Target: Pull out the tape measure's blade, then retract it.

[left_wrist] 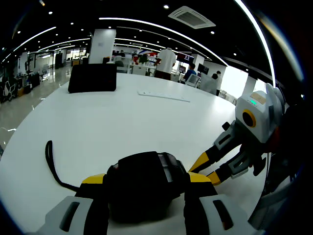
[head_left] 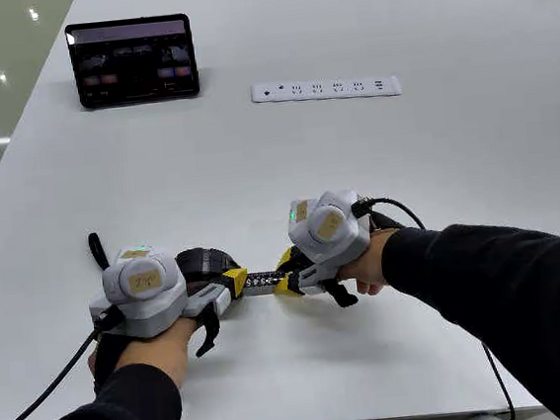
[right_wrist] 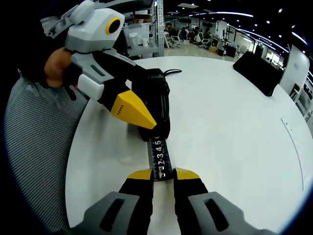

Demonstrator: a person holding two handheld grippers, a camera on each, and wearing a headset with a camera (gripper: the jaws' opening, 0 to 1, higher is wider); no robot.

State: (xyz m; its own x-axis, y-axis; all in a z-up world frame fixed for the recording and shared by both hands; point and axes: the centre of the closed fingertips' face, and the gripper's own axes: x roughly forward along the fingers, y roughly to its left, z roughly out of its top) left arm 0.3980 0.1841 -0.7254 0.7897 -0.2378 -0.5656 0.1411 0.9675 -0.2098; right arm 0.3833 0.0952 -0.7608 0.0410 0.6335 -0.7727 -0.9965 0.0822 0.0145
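Presently the tape measure rests on the counter, its case clamped between the fingers of the left gripper. The right gripper pinches the blade, a short length drawn. Recommend a straight, level pull, case steady.

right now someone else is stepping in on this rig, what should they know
Left gripper: fingers shut on the black tape measure case, which rests on the white table.
Right gripper: fingers shut on the tip of the pale numbered blade.
Done: a short stretch of blade is out, spanning the gap between the two grippers.
Left: probably draw the blade out further, then let it retract into the case.
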